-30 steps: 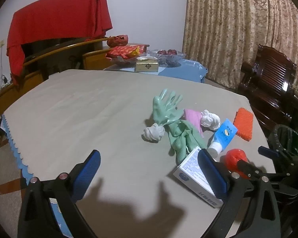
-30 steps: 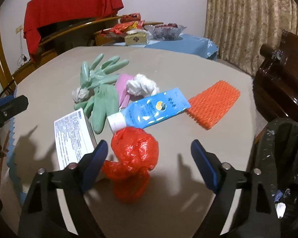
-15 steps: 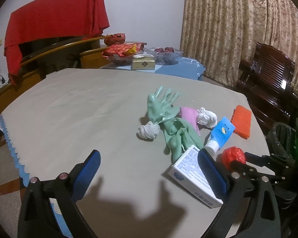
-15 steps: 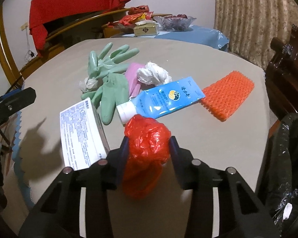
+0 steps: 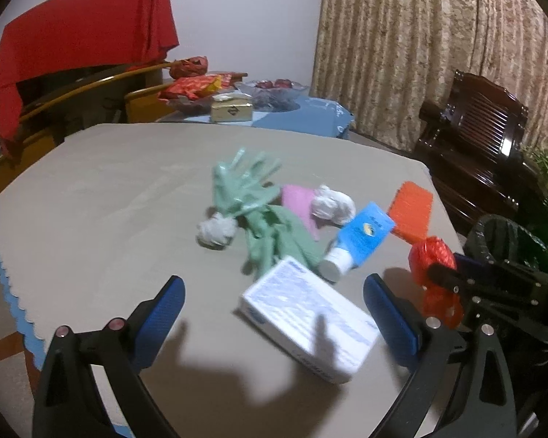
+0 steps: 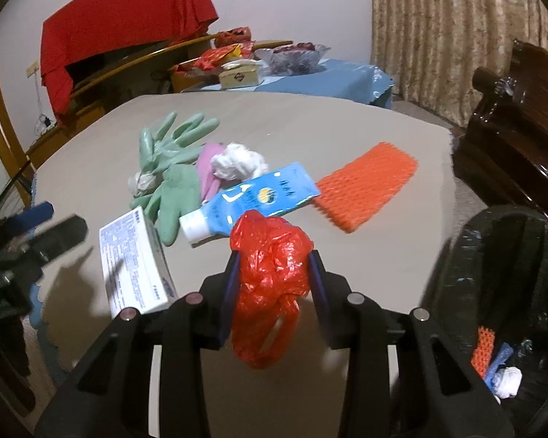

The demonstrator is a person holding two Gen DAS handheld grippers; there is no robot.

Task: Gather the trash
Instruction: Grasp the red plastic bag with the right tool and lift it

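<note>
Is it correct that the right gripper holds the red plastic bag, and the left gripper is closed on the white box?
Not quite. The right gripper does hold the red plastic bag, but the left gripper is open; the left wrist view shows its pads apart, around the white box without pressing it.

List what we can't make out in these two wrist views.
- White box: print unreadable, motion blur in the left wrist view.
- Black bin: cut off by the right edge of the right wrist view; most contents hidden in its dark liner.
- Red plastic bag: its sides covered by the right claw shut on it.
- Blue tube: label too small to read.
- Left claw: open, its handle below the frame.
</note>
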